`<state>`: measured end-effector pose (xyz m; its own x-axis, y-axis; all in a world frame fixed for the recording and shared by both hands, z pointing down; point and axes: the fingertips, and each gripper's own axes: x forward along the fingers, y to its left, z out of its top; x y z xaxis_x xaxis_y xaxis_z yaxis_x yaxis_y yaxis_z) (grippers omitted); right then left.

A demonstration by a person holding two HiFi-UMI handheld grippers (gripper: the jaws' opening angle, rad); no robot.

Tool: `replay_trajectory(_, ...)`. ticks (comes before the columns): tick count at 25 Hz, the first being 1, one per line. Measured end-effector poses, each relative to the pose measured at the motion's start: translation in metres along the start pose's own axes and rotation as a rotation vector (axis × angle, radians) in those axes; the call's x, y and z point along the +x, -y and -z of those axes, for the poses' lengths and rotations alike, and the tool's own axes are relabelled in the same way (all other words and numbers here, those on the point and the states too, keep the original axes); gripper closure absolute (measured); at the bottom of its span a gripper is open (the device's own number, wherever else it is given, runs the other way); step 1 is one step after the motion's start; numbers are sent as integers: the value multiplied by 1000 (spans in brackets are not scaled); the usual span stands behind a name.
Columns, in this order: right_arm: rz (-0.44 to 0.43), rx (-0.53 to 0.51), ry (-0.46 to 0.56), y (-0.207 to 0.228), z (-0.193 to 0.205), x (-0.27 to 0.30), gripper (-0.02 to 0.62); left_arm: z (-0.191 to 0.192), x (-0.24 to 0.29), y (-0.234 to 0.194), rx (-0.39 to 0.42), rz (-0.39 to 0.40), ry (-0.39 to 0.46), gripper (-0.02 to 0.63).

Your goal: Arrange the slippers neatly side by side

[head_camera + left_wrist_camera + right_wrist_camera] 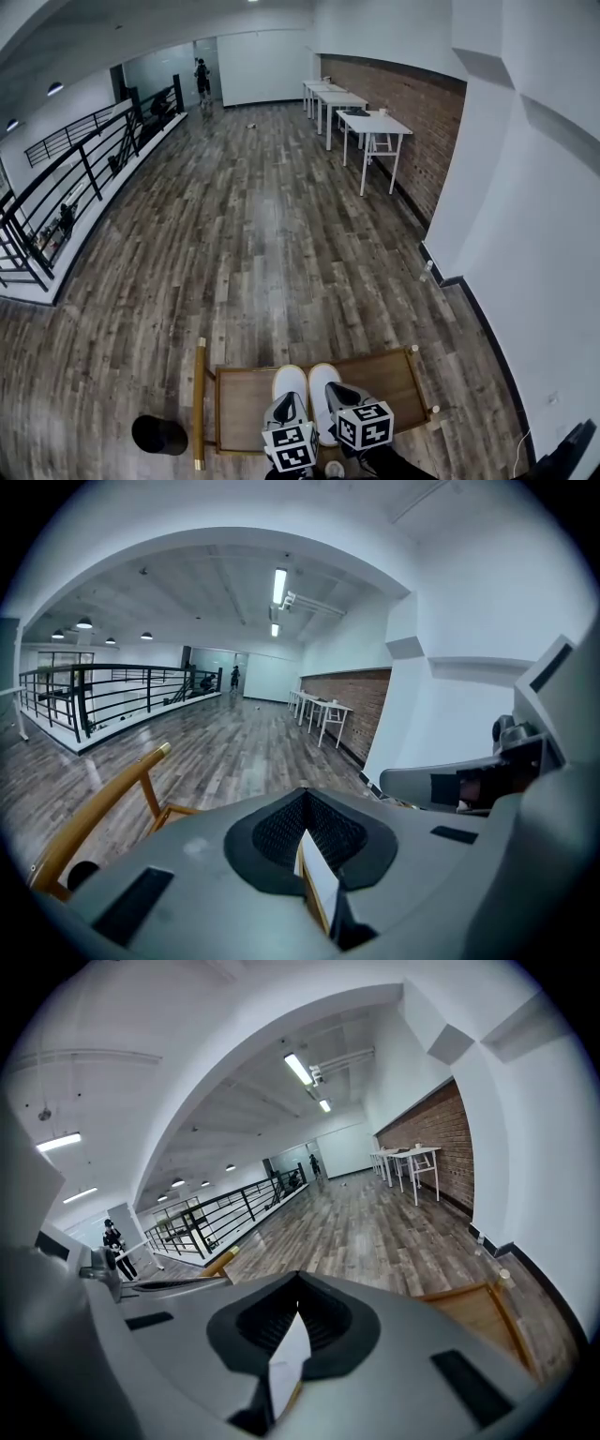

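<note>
Finishing the line-up on the low wooden table (394, 377)
White slippers (319, 375) lie side by side, toes level, at bottom centre of the head view. The left gripper (286, 405) and right gripper (339, 394) sit over the heels, jaws closed and empty. The arranging looks done.

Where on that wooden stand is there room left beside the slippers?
Bare wood of the stand lies left of the slippers, up to its left rail, and another patch lies right of them, up to the corner post. The middle is crowded: both slippers sit side by side under the left gripper and right gripper.
</note>
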<state>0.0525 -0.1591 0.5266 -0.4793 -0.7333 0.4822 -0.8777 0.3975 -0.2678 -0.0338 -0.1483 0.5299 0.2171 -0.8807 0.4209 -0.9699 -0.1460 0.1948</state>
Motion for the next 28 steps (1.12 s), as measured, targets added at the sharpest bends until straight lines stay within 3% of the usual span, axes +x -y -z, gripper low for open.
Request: replay_trajectory(28, 21, -43, -29, -12, 17, -5, 597, 8, -15, -13, 30, -37, -21, 604)
